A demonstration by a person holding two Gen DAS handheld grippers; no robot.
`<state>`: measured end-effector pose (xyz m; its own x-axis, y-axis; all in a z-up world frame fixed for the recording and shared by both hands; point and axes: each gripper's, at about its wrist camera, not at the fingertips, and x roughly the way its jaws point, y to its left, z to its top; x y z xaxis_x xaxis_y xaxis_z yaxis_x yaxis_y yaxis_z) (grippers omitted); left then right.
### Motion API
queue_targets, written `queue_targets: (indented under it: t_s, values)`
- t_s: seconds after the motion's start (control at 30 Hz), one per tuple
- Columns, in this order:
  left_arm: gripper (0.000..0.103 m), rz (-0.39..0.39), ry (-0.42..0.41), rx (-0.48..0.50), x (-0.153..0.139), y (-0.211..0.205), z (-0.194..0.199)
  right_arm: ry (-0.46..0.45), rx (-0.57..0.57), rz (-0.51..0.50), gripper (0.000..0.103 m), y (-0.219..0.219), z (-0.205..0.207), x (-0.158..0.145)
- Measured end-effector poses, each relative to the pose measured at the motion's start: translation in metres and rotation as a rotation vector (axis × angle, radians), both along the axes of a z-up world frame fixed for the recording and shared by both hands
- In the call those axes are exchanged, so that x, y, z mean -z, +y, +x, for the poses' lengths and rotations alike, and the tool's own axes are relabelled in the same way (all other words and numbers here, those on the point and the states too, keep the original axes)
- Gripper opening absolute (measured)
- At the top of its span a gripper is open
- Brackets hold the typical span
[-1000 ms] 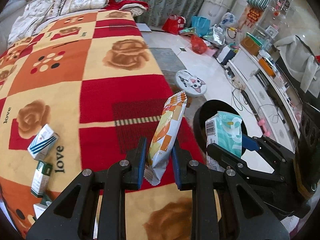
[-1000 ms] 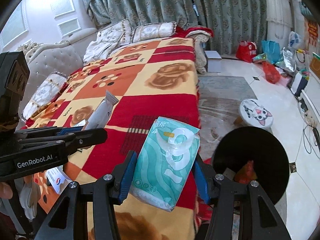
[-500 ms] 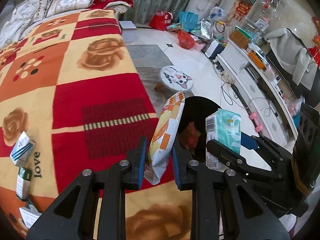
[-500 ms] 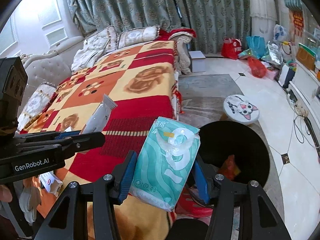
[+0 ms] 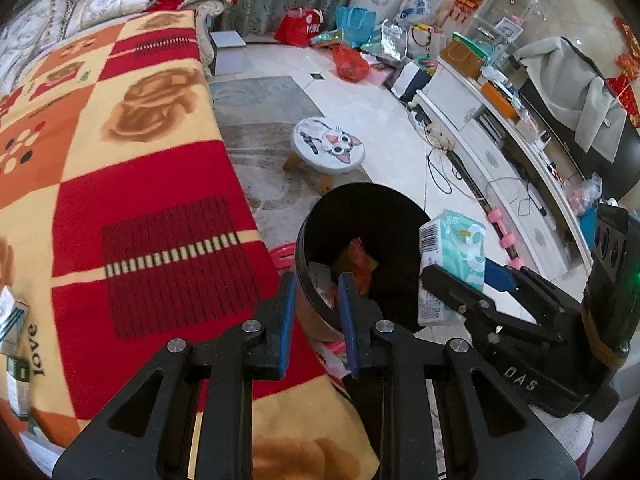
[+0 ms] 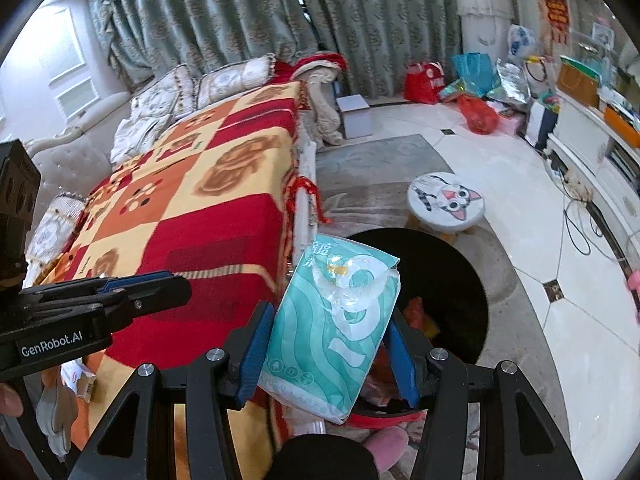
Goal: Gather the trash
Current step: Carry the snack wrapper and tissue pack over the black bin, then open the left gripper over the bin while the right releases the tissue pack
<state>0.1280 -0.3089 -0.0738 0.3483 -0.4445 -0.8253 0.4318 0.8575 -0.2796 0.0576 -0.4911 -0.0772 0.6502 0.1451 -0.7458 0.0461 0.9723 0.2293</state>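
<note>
Left wrist view: the snack packet that was pinched in the left gripper a moment ago is gone, its jaws now nearly shut on nothing over the black bin, so that one's likely binned. Right gripper grips the teal tissue pack, bin rim at 2 o'clock, probably next

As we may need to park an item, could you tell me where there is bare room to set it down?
The red, orange and yellow patchwork blanket lies bare from the patterned pillows to the small cartons at its near left edge. The grey rug is free beyond the round cat-face stool. Crowded: the far floor, with shopping bags.
</note>
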Motion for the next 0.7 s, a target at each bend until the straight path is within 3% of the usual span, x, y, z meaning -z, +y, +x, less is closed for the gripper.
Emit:
queue_targets:
  t_s: [0.5, 0.6, 0.67, 0.7]
  values:
    - [0.02, -0.001, 0.05, -0.022, 0.024, 0.001, 0.013, 0.047, 0.052, 0.039, 0.053, -0.023, 0.012, 0.025]
    - [0.03, -0.008, 0.06, -0.013, 0.027, -0.003, 0.014, 0.06, 0.073, 0.041, 0.054, -0.03, 0.015, 0.029]
    - [0.035, -0.01, 0.065, -0.009, 0.028, -0.004, 0.013, 0.069, 0.084, 0.048, 0.073, -0.031, 0.016, 0.032]
    - [0.035, -0.01, 0.067, -0.008, 0.029, -0.004, 0.014, 0.07, 0.088, 0.053, 0.075, -0.032, 0.016, 0.033]
